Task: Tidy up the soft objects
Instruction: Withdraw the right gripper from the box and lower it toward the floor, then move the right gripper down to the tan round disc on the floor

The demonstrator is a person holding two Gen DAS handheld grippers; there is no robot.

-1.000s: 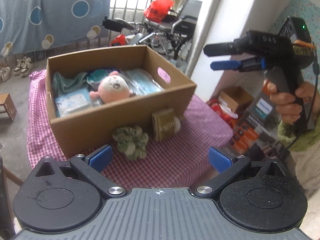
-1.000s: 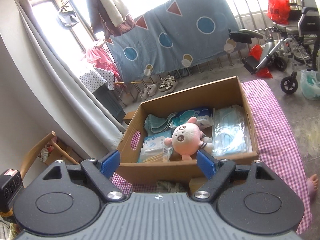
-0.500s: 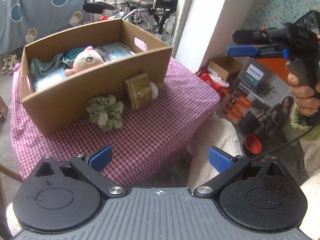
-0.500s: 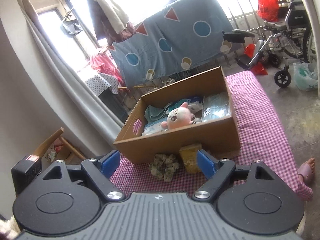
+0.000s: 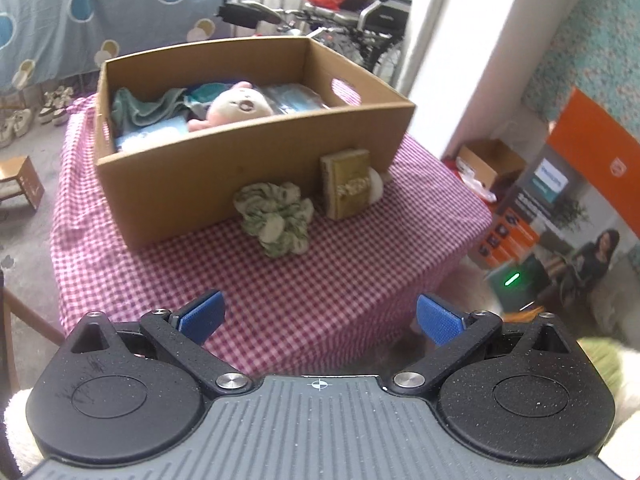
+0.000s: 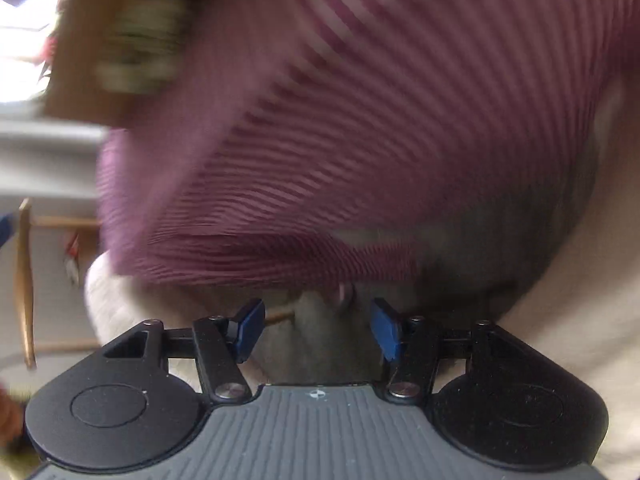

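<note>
A cardboard box (image 5: 208,176) stands on a table with a pink checked cloth (image 5: 320,280). Inside it lie a pink plush toy (image 5: 236,108), a green cloth (image 5: 148,108) and blue packets. In front of the box rest a green-and-white scrunchie (image 5: 276,216) and a yellow-green sponge (image 5: 347,184) leaning on the box wall. My left gripper (image 5: 318,316) hangs open over the cloth's near edge, nothing between its fingers. My right gripper (image 6: 318,330) is low beside the cloth (image 6: 360,120), its jaws closing with nothing between them; the view is blurred, with the scrunchie (image 6: 148,44) at top left.
An orange printed carton (image 5: 560,208) and a small cardboard box (image 5: 488,164) sit on the floor at right. A wheelchair (image 5: 360,12) and a blue patterned sheet (image 5: 80,16) stand behind the table. A wooden stool (image 5: 20,180) is at left. White fleece (image 6: 580,280) lies below the right gripper.
My right gripper has dropped fast from high above the box to below the table edge, rolled, and its jaws have narrowed. It has left the left wrist view. The left gripper sank slightly.
</note>
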